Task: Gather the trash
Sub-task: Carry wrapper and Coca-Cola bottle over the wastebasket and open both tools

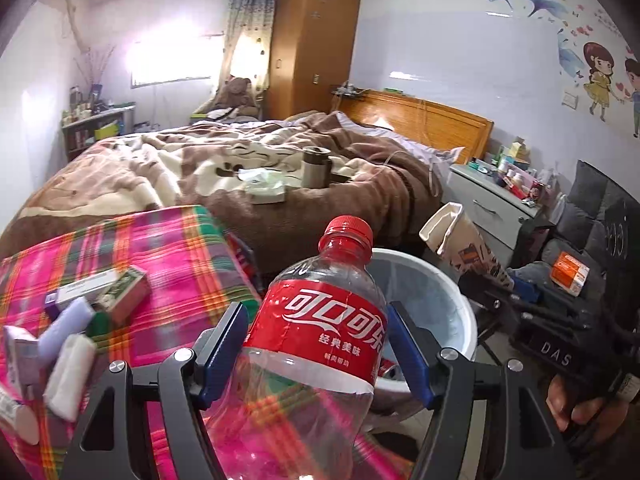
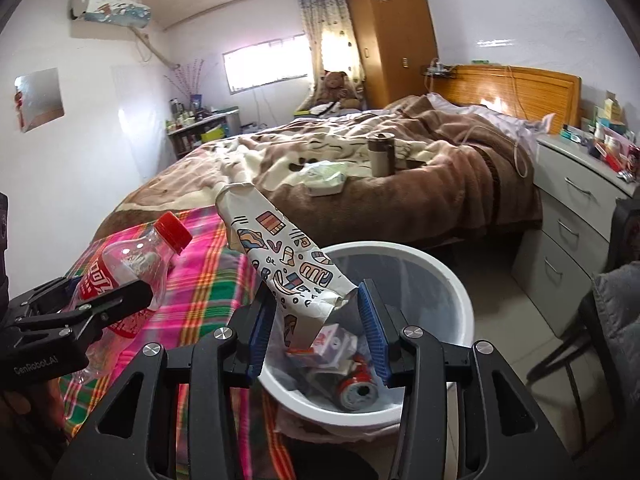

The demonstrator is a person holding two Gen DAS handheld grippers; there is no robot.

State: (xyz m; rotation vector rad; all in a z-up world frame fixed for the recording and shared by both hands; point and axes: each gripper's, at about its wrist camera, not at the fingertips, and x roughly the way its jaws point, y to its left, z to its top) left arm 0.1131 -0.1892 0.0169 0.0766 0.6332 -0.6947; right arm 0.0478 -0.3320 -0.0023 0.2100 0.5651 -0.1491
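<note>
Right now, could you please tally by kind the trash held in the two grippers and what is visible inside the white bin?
Plastic bottle: 1, in the left gripper
Paper cup: 1, in the right gripper
Red can: 1, in the bin
Small carton: 1 clearly seen, in the bin
Total: 4

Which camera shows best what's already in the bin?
The right wrist view: it looks down into the bin, showing a can and carton. The left wrist view shows mostly its rim, behind the bottle.
</note>
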